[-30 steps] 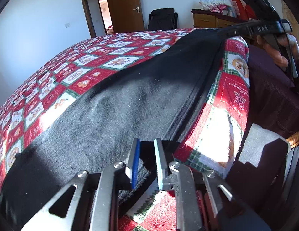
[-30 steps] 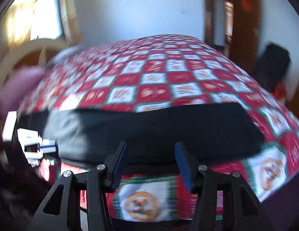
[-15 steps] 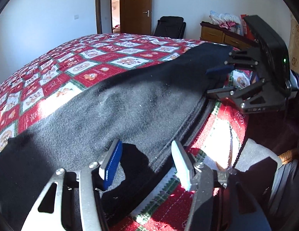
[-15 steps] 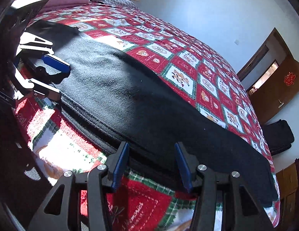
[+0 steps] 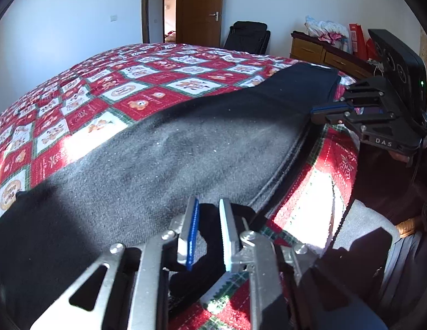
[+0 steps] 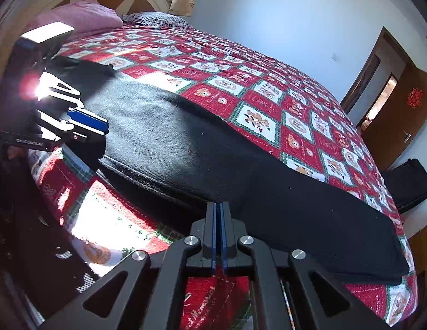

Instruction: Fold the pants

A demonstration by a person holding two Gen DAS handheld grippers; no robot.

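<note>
Black pants [image 5: 169, 154] lie stretched lengthwise along the near edge of the bed, also seen in the right wrist view [image 6: 213, 154]. My left gripper [image 5: 209, 220] is shut on a dark fold of the pants near their sunlit end. My right gripper [image 6: 219, 217] is shut on the pants' near edge, toward the other end. Each gripper shows in the other's view: the right gripper [image 5: 323, 111] at the far right, the left gripper [image 6: 103, 126] at the left.
The bed has a red, white and green patterned quilt [image 5: 125, 90]. A pink pillow [image 6: 76, 18] and headboard lie at one end. A wooden door [image 5: 202, 8], a black chair [image 5: 248, 37] and a dresser [image 5: 323, 52] stand past the other end.
Both grippers were open half a second ago and have closed on the pants' near edge. The right gripper has moved down onto the edge.
</note>
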